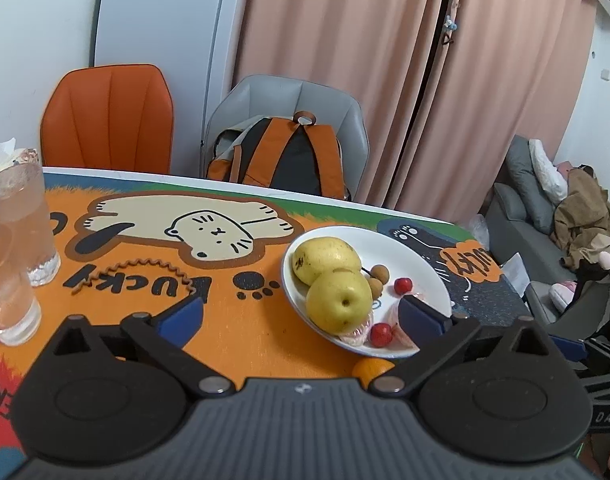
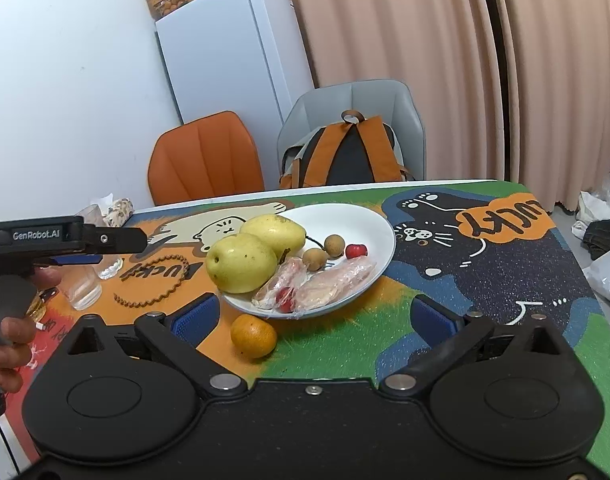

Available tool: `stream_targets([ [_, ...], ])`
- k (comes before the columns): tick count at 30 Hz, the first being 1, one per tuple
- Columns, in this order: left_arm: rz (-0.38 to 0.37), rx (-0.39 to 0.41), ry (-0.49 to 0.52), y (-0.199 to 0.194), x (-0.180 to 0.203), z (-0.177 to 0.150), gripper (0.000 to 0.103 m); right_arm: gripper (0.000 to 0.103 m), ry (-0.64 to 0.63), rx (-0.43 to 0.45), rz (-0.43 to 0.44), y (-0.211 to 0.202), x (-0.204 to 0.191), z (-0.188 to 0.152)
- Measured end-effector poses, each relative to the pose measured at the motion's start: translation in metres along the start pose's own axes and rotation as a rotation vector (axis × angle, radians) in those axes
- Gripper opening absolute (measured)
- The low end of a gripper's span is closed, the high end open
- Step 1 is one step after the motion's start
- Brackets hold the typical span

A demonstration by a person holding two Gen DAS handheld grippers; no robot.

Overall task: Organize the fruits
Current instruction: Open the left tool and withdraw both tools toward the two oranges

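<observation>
A white plate on the cartoon table mat holds two yellow pears, two brown longans, red cherries and plastic-wrapped pieces. An orange mandarin lies on the mat just in front of the plate. My left gripper is open and empty, hovering over the plate's near edge. My right gripper is open and empty, with the mandarin and plate rim between its fingers. The left gripper's body shows at the left of the right wrist view.
Two drinking glasses stand at the mat's left, with a toothed wooden ring beside them. An orange chair and a grey chair with a backpack stand behind the table. A fridge stands at the wall.
</observation>
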State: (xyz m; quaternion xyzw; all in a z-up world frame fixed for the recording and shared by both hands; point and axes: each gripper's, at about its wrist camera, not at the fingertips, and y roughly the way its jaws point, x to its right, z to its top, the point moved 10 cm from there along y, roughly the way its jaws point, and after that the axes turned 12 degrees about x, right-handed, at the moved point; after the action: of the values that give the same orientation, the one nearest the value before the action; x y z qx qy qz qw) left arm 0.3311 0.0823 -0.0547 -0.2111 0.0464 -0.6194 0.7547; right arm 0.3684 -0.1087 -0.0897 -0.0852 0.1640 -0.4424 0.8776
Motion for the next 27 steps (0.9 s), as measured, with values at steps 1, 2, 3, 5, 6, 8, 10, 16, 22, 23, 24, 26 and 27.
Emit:
stream_targets([
  [1, -0.002, 0.000, 0.000, -0.002, 0.000, -0.001, 0.103, 0.103, 0.000, -0.001, 0.000, -0.002, -0.002, 0.000],
  [2, -0.004, 0.001, 0.001, -0.005, 0.000, -0.003, 0.103, 0.103, -0.001, -0.002, 0.000, -0.003, -0.003, -0.001],
  [3, -0.006, 0.002, 0.000, -0.007, 0.000, -0.004, 0.103, 0.103, -0.004, -0.003, 0.000, -0.005, -0.004, -0.002],
  [5, -0.011, 0.002, -0.006, -0.011, -0.001, -0.007, 0.103, 0.103, -0.010, -0.015, -0.001, -0.007, -0.007, -0.004],
  [6, -0.013, 0.001, -0.010, -0.013, -0.002, -0.008, 0.103, 0.103, -0.012, -0.021, 0.003, -0.008, -0.009, -0.005],
  [8, -0.021, 0.003, -0.017, -0.018, -0.002, -0.011, 0.103, 0.103, -0.018, -0.021, 0.006, -0.012, -0.013, -0.006],
  [10, -0.025, 0.003, -0.026, -0.021, -0.003, -0.014, 0.103, 0.103, -0.019, -0.022, 0.004, -0.014, -0.014, -0.007],
  [16, -0.024, 0.006, -0.036, -0.030, -0.007, -0.023, 0.103, 0.103, -0.017, -0.024, -0.008, -0.020, -0.017, -0.010],
  [22, -0.028, 0.009, -0.041, -0.038, -0.010, -0.032, 0.103, 0.103, -0.017, -0.031, -0.023, -0.025, -0.018, -0.015],
  [23, -0.029, 0.008, -0.040, -0.039, -0.011, -0.034, 0.103, 0.103, -0.019, -0.035, -0.028, -0.025, -0.018, -0.017],
  [24, -0.030, 0.007, -0.038, -0.040, -0.011, -0.036, 0.103, 0.103, -0.018, -0.037, -0.028, -0.027, -0.019, -0.018],
  [26, -0.033, 0.006, -0.033, -0.044, -0.011, -0.040, 0.103, 0.103, -0.011, -0.039, -0.022, -0.029, -0.021, -0.020],
  [27, -0.034, 0.008, -0.031, -0.046, -0.011, -0.042, 0.103, 0.103, -0.009, -0.039, -0.019, -0.030, -0.022, -0.021],
])
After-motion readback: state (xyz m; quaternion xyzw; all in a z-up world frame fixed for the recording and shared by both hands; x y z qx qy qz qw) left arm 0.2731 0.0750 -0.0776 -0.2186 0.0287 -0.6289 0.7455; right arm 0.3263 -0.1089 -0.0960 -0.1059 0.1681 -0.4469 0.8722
